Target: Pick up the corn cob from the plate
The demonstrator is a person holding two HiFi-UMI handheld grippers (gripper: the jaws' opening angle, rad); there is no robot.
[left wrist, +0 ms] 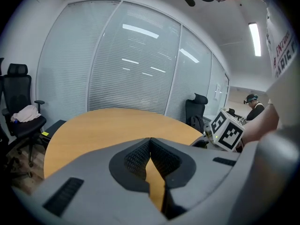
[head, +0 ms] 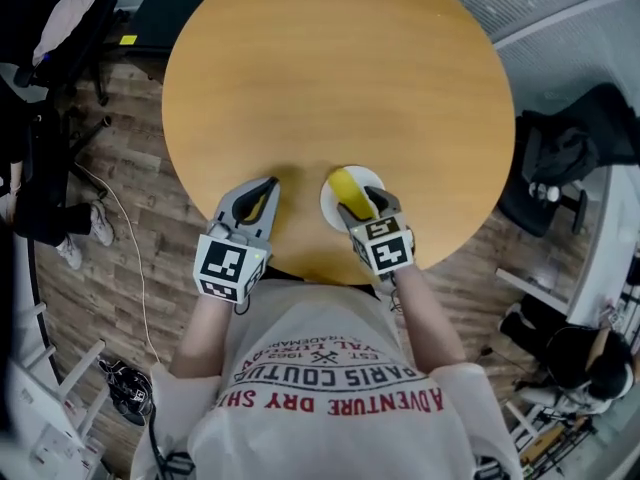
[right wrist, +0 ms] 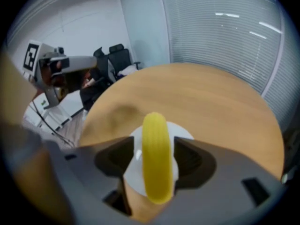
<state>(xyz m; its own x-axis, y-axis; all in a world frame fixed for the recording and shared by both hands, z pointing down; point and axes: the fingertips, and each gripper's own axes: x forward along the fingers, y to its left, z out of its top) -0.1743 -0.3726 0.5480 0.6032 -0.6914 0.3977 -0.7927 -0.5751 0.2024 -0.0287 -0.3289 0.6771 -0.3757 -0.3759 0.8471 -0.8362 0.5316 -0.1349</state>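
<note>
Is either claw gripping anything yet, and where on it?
Nothing yet: right claw stands open astride the corn cob on the plate; left claw shut, empty.

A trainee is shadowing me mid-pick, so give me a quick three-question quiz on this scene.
1. True or false: the left gripper has its jaws wide apart.
2. What stands between the jaws of the right gripper? A) corn cob B) spoon C) nothing
3. Fill in: the corn cob lies on a white ____ on the round table.
Key: 1 false, they are shut; 2 A; 3 plate.
</note>
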